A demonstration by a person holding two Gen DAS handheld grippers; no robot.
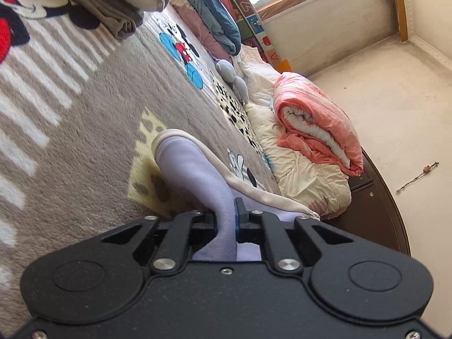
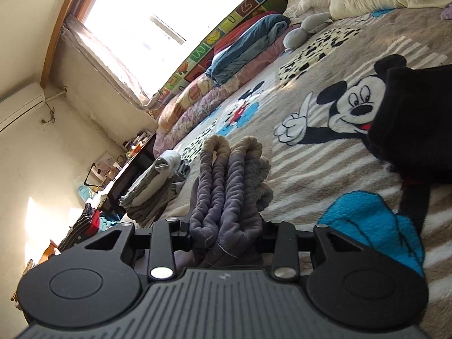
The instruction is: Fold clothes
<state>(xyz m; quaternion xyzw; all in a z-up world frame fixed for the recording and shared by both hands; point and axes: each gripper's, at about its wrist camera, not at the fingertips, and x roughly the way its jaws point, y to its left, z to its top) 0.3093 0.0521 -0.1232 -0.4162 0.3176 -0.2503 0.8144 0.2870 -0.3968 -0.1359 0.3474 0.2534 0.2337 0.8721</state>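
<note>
The bed (image 2: 310, 152), spread with a Mickey Mouse blanket (image 1: 84, 118), carries everything, and the larger items on it suggest the job is partly done. A stack of folded grey and white clothes (image 2: 149, 195) sits near the bed's far edge in the right wrist view (the same kind of stack shows at the top of the left wrist view), so some garments look finished. A black garment (image 2: 412, 130) lies loose and crumpled on the blanket, apparently not yet folded. A rolled pink quilt (image 1: 316, 124) and a blue quilt (image 2: 245, 45) lie toward the edges; they seem to be bedding, not part of the work.

The piece in hand is a lilac garment with cream trim (image 1: 195, 175). The left claw (image 1: 226, 220) is closed narrow on a smooth fold of it, lifted above the blanket. The right claw (image 2: 228, 234) is clamped on a thick bunch of the same lilac fabric, gathered in ridges with the cream edge on top.

By my reading, this garment is mid-fold, held between both claws, and at least the black one remains.
</note>
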